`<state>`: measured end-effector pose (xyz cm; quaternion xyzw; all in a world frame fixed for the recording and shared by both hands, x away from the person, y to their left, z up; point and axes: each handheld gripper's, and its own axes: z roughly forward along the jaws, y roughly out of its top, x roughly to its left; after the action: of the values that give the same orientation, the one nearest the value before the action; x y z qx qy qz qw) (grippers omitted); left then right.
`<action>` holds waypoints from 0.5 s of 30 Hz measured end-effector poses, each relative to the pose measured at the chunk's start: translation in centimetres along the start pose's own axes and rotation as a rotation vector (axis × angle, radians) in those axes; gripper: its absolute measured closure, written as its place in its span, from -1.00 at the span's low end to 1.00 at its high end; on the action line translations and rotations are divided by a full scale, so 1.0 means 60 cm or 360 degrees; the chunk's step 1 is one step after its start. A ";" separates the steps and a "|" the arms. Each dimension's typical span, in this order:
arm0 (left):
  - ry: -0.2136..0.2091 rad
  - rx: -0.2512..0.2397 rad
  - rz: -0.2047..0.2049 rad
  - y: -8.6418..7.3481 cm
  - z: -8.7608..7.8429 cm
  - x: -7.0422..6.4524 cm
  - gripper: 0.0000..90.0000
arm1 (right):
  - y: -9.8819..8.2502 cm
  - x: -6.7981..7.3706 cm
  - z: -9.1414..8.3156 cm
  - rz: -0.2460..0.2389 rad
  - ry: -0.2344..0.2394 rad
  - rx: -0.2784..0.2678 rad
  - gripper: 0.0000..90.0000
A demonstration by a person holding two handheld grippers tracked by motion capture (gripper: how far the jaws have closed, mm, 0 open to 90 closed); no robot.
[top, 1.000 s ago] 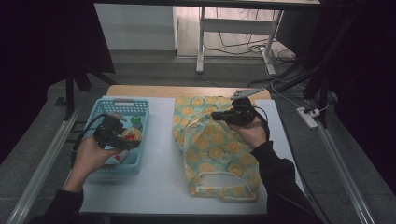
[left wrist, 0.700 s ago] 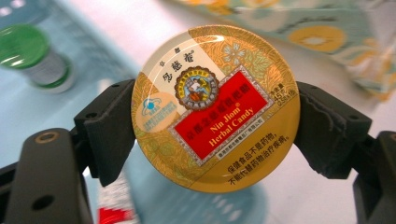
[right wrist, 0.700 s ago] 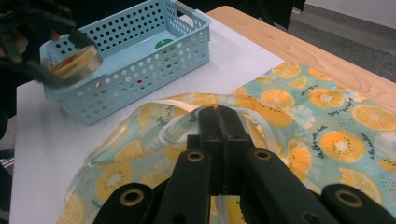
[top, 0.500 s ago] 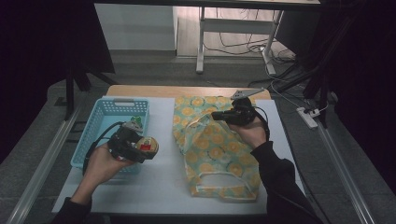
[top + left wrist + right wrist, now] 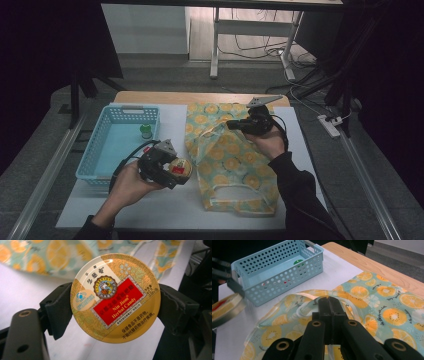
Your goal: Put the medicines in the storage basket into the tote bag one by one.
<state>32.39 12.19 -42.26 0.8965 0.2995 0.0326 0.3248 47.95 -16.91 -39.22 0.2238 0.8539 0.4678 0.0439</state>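
Carry the tin (image 5: 181, 169) level from beside the basket (image 5: 100, 165) toward the bag (image 5: 235, 165) mouth, flat side first, and keep the squeeze even so the round edge does not slip. The left gripper (image 5: 172, 172) pinches the tin across its rim, above the table (image 5: 150, 215) between basket and bag. The right gripper (image 5: 231, 125), jaws pressed together, pinches the bag's handle (image 5: 307, 305) and holds the opening up; keep it raised.

The tin is round, flat and glossy: gold lid, red label (image 5: 116, 302) reading "Herbal Candy".
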 end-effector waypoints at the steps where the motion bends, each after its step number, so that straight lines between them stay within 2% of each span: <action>1: -0.0008 -0.0005 0.0010 0.005 0.004 -0.004 -0.54 | 0.000 0.000 0.001 -0.0001 0.0001 -0.0001 1.00; 8: -0.0054 -0.0009 0.0085 0.037 0.030 -0.020 -0.54 | -0.002 -0.002 0.003 0.0003 -0.0003 0.0001 1.00; 15: -0.0083 0.0003 0.0145 0.071 0.070 -0.030 -0.54 | -0.002 -0.003 0.004 0.0006 -0.0006 -0.0002 1.00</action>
<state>34.17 6.26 -42.75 0.9101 0.2498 0.0239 0.3298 48.15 -16.89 -39.48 0.2262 0.8532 0.4679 0.0448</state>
